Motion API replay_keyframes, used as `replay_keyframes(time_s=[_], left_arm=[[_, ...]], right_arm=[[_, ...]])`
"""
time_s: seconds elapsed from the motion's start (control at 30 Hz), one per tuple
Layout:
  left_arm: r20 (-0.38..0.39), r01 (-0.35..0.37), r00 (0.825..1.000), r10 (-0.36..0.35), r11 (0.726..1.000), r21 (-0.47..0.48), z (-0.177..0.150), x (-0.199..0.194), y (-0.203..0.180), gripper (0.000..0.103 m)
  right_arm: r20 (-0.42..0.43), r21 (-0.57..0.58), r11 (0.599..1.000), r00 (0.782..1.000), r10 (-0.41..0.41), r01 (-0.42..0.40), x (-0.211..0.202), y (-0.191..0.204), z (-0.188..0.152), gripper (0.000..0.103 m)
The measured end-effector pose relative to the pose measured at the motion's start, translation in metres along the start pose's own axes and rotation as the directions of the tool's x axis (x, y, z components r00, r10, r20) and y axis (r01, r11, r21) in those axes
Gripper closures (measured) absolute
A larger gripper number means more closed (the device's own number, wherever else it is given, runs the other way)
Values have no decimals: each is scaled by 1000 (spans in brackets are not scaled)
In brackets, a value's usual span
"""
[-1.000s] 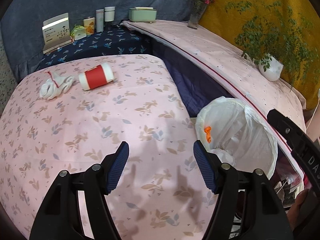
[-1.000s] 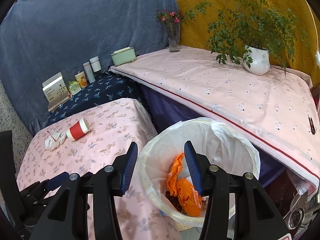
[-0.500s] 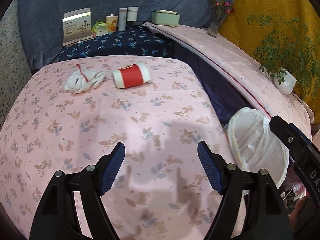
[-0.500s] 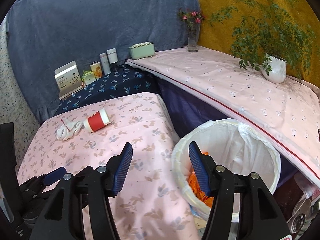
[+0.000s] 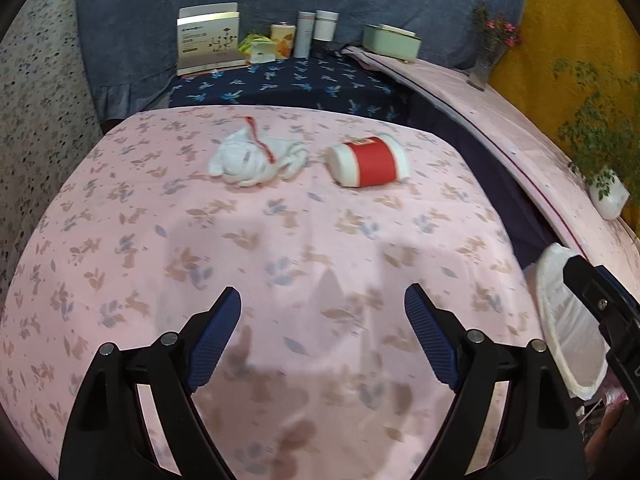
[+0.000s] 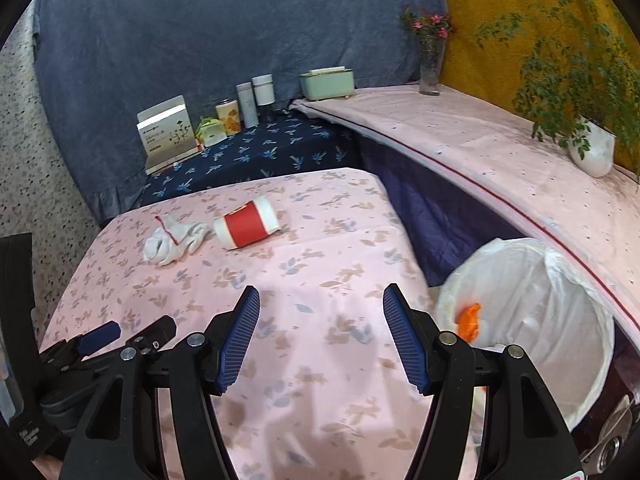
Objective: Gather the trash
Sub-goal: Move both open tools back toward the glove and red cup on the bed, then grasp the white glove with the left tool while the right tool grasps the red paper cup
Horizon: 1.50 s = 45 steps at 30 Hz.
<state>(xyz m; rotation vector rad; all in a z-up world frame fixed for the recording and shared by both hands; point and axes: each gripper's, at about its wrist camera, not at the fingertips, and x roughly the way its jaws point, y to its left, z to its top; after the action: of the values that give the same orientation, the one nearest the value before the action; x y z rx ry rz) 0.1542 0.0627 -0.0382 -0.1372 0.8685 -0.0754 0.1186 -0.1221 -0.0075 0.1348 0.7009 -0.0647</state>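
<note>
A red and white paper cup point(image 5: 367, 160) point(image 6: 247, 227) lies on its side at the far end of the pink floral table point(image 5: 280, 248). A crumpled white tissue with a red string point(image 5: 256, 158) point(image 6: 174, 238) lies just left of it. A bin lined with a white bag point(image 6: 532, 300) point(image 5: 568, 328) stands to the right of the table, with orange trash point(image 6: 469, 317) inside. My left gripper point(image 5: 322, 312) is open and empty above the table's near part. My right gripper point(image 6: 320, 312) is open and empty above the table, left of the bin.
A dark blue floral surface point(image 6: 260, 152) behind the table holds a box, tins and bottles. A long pink shelf point(image 6: 500, 152) on the right carries a green box point(image 6: 327, 82), a flower vase point(image 6: 430, 64) and a potted plant point(image 6: 592, 152).
Both grippers have swung left, away from the bin and over the pink table. The cup and tissue now sit nearer the middle of both views. The jaws stay open.
</note>
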Motion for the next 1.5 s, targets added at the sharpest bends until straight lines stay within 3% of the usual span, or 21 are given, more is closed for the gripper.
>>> replay_keyframes(time_s=[0.27, 0.6, 0.8, 1.03, 1.27, 1.4, 1.5], left_arm=[[30, -51, 998, 52, 998, -29, 36, 17, 51, 20], [41, -54, 998, 56, 998, -45, 90, 63, 72, 9], [0, -53, 999, 53, 997, -58, 119, 102, 74, 9], [-85, -41, 996, 31, 993, -114, 128, 144, 81, 10], [-116, -1, 993, -9, 996, -92, 125, 162, 76, 37], [-118, 36, 992, -41, 998, -45, 121, 161, 66, 62], [-136, 70, 988, -73, 997, -23, 114, 159, 58, 79]], right_arm=[[-38, -6, 999, 998, 45, -45, 40, 34, 10, 41], [-60, 11, 998, 996, 59, -58, 99, 60, 37, 39], [-49, 15, 999, 998, 51, -50, 131, 67, 59, 35], [-65, 27, 997, 996, 68, -66, 174, 69, 82, 33], [-108, 12, 994, 988, 112, -111, 209, 77, 92, 33], [-143, 18, 987, 977, 159, -158, 219, 77, 85, 34], [-166, 1, 984, 970, 176, -178, 216, 79, 77, 42]])
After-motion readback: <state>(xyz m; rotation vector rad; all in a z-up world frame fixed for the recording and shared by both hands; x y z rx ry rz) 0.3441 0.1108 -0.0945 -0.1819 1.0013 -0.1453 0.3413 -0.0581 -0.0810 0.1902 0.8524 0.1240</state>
